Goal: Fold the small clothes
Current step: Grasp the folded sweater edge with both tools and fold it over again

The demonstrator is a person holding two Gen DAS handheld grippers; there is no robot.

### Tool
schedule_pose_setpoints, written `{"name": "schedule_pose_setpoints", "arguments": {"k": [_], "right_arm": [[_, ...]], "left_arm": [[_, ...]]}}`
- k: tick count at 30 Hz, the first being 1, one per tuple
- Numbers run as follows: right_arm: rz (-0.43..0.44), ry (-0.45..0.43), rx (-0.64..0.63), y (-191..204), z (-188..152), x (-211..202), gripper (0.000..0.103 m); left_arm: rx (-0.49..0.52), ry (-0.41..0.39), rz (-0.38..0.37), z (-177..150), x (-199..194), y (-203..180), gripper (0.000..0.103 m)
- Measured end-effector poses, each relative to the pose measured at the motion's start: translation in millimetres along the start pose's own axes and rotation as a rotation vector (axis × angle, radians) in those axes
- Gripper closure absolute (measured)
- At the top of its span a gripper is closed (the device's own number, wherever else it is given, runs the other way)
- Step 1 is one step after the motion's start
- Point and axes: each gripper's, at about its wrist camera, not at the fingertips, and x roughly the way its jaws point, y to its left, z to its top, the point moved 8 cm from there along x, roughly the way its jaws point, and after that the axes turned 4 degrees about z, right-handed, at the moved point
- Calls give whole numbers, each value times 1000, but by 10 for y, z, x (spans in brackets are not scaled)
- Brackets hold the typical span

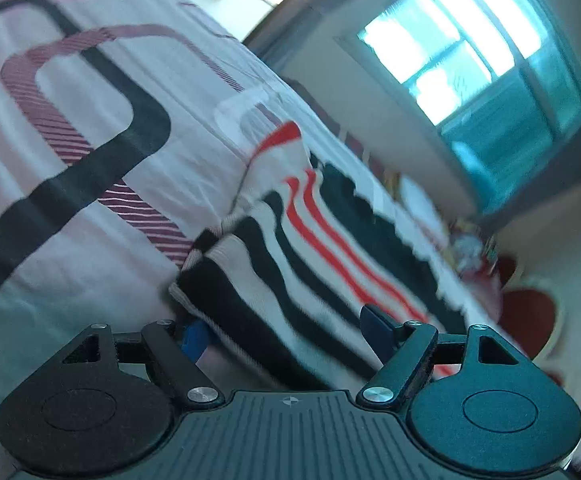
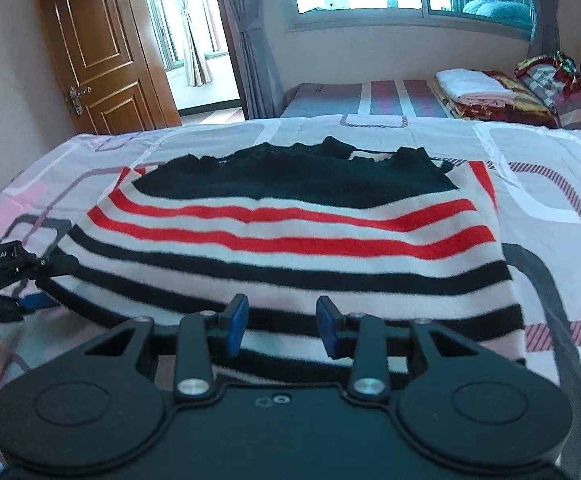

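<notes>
On the bed [image 2: 550, 200], a striped knit garment [image 2: 290, 240] lies flat across the patterned sheet; its near hem is hidden behind the right hand-held gripper [image 2: 282, 326], whose blue pads [image 2: 237, 322] stand moderately apart, holding nothing. At 9 o'clock the left hand-held gripper [image 2: 30, 280] meets the garment's edge. Its own blurred view shows wide-spread fingers [image 1: 376, 326] straddling the folded corner. Only the right view shows a wooden door [image 2: 102, 52] and folded blankets [image 2: 486, 92] at 1 o'clock.

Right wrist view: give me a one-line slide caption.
Right gripper open over the near hem of a striped sweater spread on the bed, left gripper at its left edge.
</notes>
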Motion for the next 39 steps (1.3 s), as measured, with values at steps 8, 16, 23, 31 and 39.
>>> {"name": "schedule_pose_setpoints", "arguments": {"k": [8,16,23,31,39], "right_arm": [[39,-7,7,117,267,351,88],[31,16,-9,164,316,551,89],[23,42,-20,150,300,623,89],[25,37,-70,220,287,664,89],[9,59,-95,187,205,749,92]], "left_arm": [[-117,-42,-56,145,248,25,26],[-152,-27,-54,289,528,56,59],[-138,-30,-59,236,518,148,69],[-155,-24,-65,363,649,155,74],[-192,-74,-91,270,576,274,83]]}}
